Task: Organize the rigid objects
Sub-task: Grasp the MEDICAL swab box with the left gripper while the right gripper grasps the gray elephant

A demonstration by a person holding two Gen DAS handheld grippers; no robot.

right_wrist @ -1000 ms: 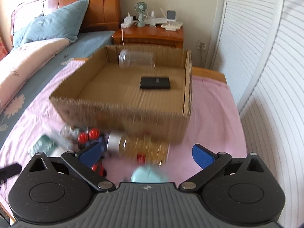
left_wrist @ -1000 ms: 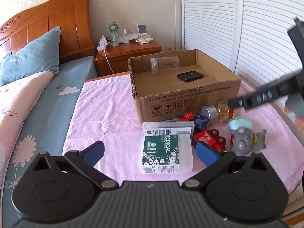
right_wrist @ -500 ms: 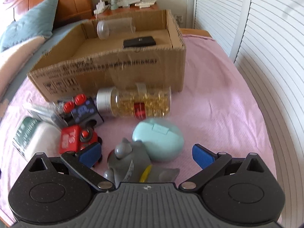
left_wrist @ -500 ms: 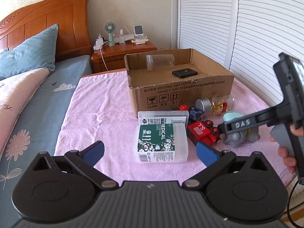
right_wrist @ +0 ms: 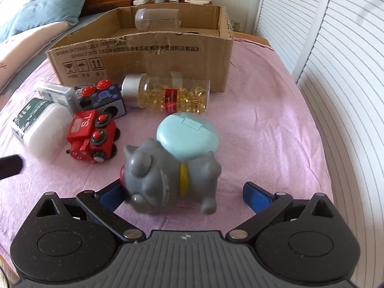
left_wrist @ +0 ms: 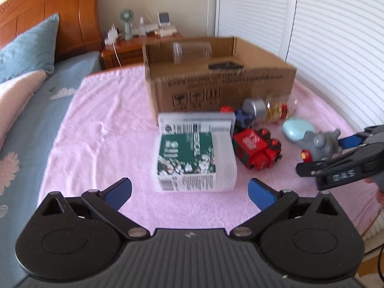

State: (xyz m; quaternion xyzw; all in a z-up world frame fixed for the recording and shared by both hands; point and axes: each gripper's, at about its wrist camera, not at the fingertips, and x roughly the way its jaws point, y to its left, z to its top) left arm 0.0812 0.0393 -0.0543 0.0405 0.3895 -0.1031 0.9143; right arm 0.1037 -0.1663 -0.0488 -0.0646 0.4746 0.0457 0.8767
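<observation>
Right wrist view has my right gripper (right_wrist: 183,195) spread wide around the grey cat toy (right_wrist: 171,176) on the pink blanket (right_wrist: 264,129), not gripping it, mint case (right_wrist: 188,134) touching behind. My left gripper (left_wrist: 189,189) hangs wide open, empty, near the medical box (left_wrist: 194,160).

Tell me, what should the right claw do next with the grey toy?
Probably squeeze shut on it. The right claw is open with the grey toy sitting between its blue pads, one pad beside the toy's head, so closing should grab it for the cardboard box.
</observation>
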